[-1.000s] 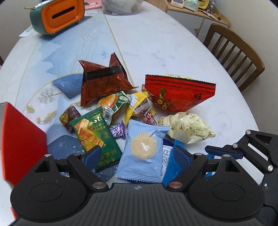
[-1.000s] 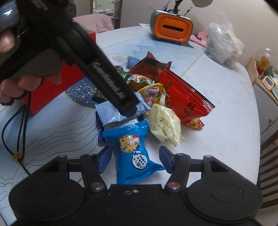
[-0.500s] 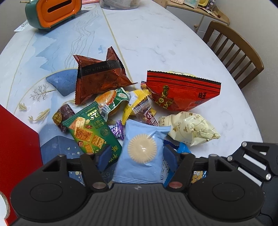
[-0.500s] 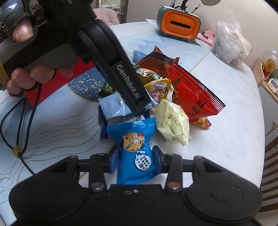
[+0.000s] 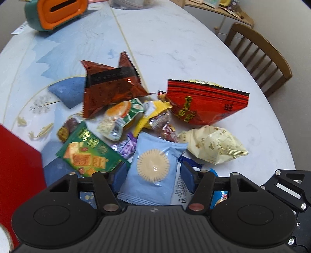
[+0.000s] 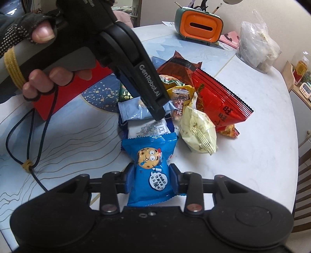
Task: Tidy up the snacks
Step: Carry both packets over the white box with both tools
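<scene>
The right gripper (image 6: 152,180) is clamping the blue cookie packet (image 6: 150,171), both pads pressing its sides, near the tabletop's (image 6: 252,155) near edge. The left gripper (image 5: 152,176) is straddling the pale blue biscuit packet (image 5: 152,169), jaws partly open, pads at its edges; a firm hold cannot be told. The snack pile is lying mid-table: a cream pouch (image 5: 211,145), a red bag (image 5: 206,105), a brown bag (image 5: 110,91), a green cracker pack (image 5: 87,153). An orange tissue box (image 5: 56,13) is sitting at the far edge.
</scene>
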Tool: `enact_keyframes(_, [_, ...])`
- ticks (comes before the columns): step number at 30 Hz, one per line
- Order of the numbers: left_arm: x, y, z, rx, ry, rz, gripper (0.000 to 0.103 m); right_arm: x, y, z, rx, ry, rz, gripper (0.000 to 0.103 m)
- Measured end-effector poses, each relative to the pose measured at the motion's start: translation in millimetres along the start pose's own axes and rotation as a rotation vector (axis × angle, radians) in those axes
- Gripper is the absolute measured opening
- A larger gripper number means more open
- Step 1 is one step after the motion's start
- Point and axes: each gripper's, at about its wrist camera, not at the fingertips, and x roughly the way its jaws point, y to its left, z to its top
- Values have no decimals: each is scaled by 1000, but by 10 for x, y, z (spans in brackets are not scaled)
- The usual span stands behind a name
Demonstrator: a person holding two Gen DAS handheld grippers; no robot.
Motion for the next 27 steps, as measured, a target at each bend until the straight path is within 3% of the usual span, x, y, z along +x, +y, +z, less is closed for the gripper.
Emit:
enact_keyframes(3, [23,-55,4,12,4,16,59,-10,0,-20,16,-4,-4,36])
enact_keyframes(6, [28,-43,-10,-22,12,-23,43,-32,2,-43,36,-4,-4,35])
enact_keyframes(9, [13,-9,-33,-55,5,-36,37,-60,-7,-71,60,-8,-4,33])
enact_keyframes(14, [-54,32,-91,-93,1,-4,15,-127,-52,-130,130,-17,-2,32])
enact_keyframes(27, [-481,139,-343,-206,-37,-8,13,-502,-35,-215,271,-70,6,31])
